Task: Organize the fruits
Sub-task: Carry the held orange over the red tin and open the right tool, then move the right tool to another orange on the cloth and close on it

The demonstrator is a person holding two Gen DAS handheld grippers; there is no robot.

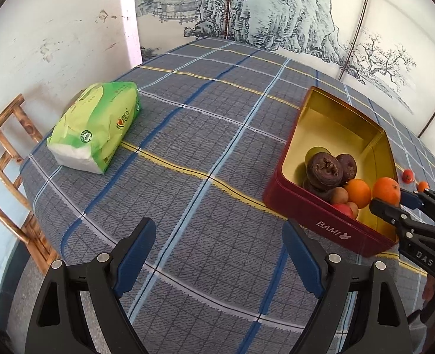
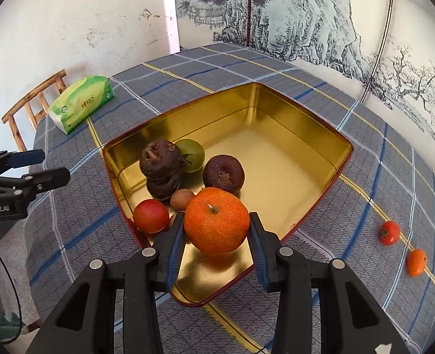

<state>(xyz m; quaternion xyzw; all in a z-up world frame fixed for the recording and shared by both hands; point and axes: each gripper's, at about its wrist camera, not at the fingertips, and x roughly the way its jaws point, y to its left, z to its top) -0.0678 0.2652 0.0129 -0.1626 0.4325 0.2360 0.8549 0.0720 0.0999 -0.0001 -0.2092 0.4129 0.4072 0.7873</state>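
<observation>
left claw: the left gripper (image 1: 219, 253) is spread wide over bare checked cloth with nothing in it. If it wanders in toward the tin it could bump the wall and shift things.

tissue pack: the green plastic pack of tissues (image 1: 96, 128) sits well clear at about 10 o'clock from that claw, so no trouble there.

tin: the red rectangular metal tin with the gold inside (image 2: 306, 115) holds the sorted pile in its near-left corner — dark brown wrinkled fruits (image 2: 158, 162), a green round fruit (image 2: 192, 155) and a small red round fruit (image 2: 151, 215).

right claw: the right gripper (image 2: 217, 236) has both pads clamped on the big round orange mandarin (image 2: 217, 224), hanging it over the tin's near end.

risk: letting go from up there, I reckon it bounces off the slick gold floor or knocks the stack at 11 o'clock, and round stuff rolls.

leftovers: the little red tomato-like fruit (image 2: 390, 232) and the small orange citrus (image 2: 416, 262) lie on the cloth at 3 o'clock from the tin, not yet in — a nudge could roll them toward the edge.
</observation>
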